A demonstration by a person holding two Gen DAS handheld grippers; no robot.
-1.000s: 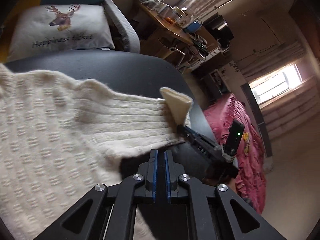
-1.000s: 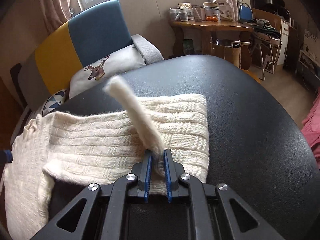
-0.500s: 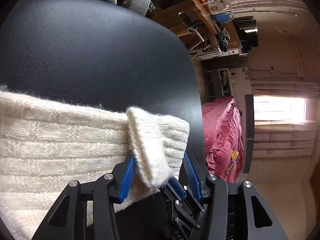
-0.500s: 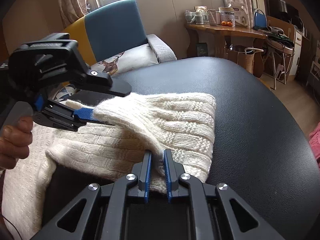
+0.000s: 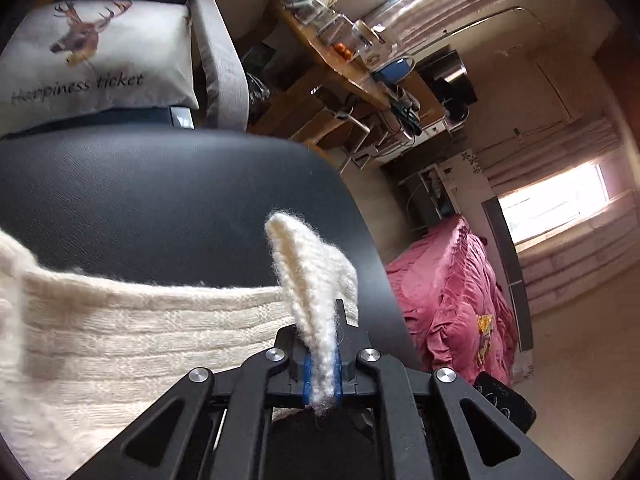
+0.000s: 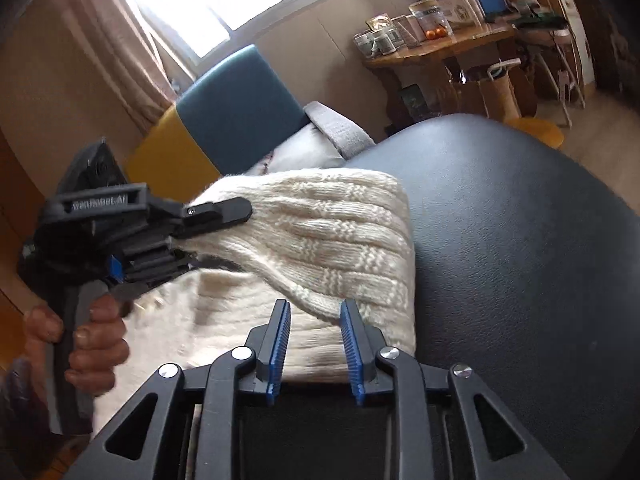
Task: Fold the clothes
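A cream knitted sweater point(image 6: 320, 240) lies on a black leather worktop point(image 6: 520, 240), one sleeve folded back over the body. My left gripper point(image 5: 322, 376) pinches the sleeve's cuff, fingers closed on the wool (it stands upright between them). My right gripper point(image 6: 316, 344) hovers at the fold, fingers point(image 6: 280, 344) spread apart.

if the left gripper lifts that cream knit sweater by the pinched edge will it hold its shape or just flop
Probably flop: the cream knit sweater already sags between the left gripper and the black table. The chunky knit looks soft and stretchy, so it should drape and lengthen. Slipping seems unlikely, since the fuzzy fabric is bunched between the shut jaws. The right gripper stands open.
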